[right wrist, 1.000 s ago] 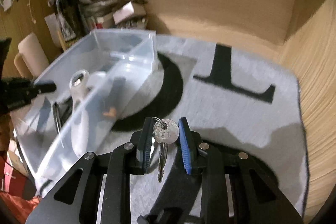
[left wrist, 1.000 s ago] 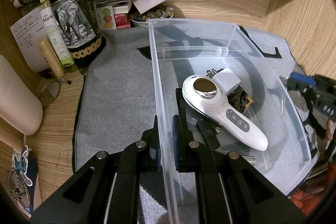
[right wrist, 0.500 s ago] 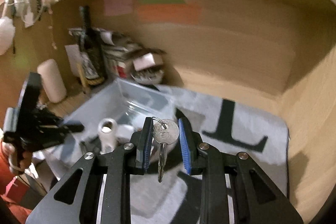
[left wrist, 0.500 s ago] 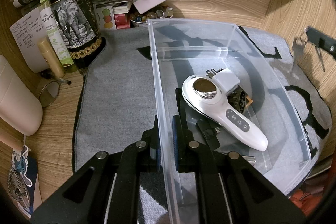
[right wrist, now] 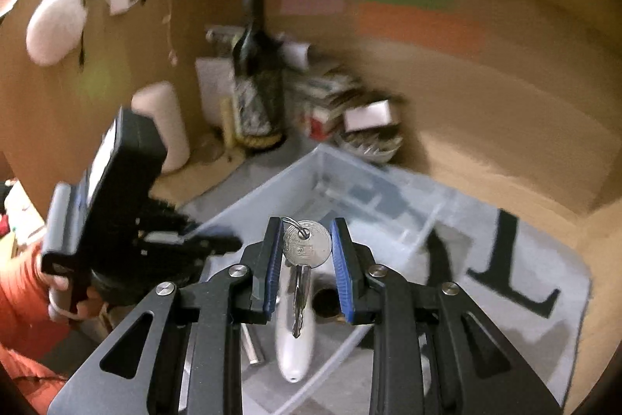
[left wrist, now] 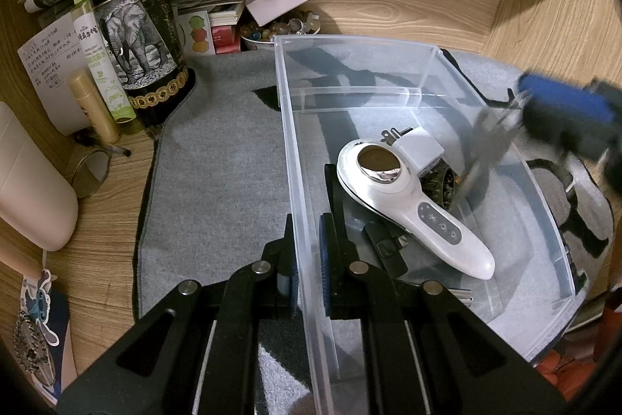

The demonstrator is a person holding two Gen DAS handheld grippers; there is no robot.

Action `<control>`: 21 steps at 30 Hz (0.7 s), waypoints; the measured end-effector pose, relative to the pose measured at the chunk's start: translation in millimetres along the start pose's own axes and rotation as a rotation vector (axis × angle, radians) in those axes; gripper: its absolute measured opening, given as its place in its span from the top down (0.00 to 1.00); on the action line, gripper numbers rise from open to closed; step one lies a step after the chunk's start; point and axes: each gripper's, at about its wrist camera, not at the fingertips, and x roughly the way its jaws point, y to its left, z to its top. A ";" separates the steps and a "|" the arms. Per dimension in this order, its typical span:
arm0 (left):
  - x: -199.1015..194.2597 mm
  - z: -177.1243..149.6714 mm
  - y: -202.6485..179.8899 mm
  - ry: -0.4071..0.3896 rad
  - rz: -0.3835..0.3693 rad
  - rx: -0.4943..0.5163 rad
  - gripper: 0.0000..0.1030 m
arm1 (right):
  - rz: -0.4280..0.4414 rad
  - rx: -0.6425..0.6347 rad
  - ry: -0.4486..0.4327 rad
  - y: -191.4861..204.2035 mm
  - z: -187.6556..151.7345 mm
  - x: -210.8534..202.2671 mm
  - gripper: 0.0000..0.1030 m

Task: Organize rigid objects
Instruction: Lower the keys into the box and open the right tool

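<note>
Wood-grain walls enclose a wooden surface covered by a grey felt mat (left wrist: pixel 217 158), where a clear plastic bin (left wrist: pixel 427 72) sits. The left tool (left wrist: pixel 307 282) is clamped narrowly on the bin's near wall. The right tool (right wrist: pixel 307 251) pinches the round head of a small silver key (right wrist: pixel 307 246), hanging above the bin beside a white handheld device (left wrist: pixel 408 197). Light, stiff and slick, the key is best gripped by its flat head.
</note>
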 end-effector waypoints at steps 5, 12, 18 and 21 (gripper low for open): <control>0.2 0.3 -0.6 -0.001 -0.002 0.002 0.92 | 0.041 -0.013 0.086 9.7 -10.1 25.1 0.78; 0.1 0.0 -0.6 -0.003 -0.009 0.001 0.92 | 0.066 -0.037 0.174 17.3 -17.4 44.6 0.78; 0.1 -0.1 0.0 -0.004 -0.012 0.000 0.92 | 0.076 -0.048 0.246 18.5 -20.2 56.0 0.78; 0.2 -0.1 -0.5 -0.004 -0.012 0.000 0.92 | 0.079 -0.049 0.275 19.5 -22.0 59.8 0.78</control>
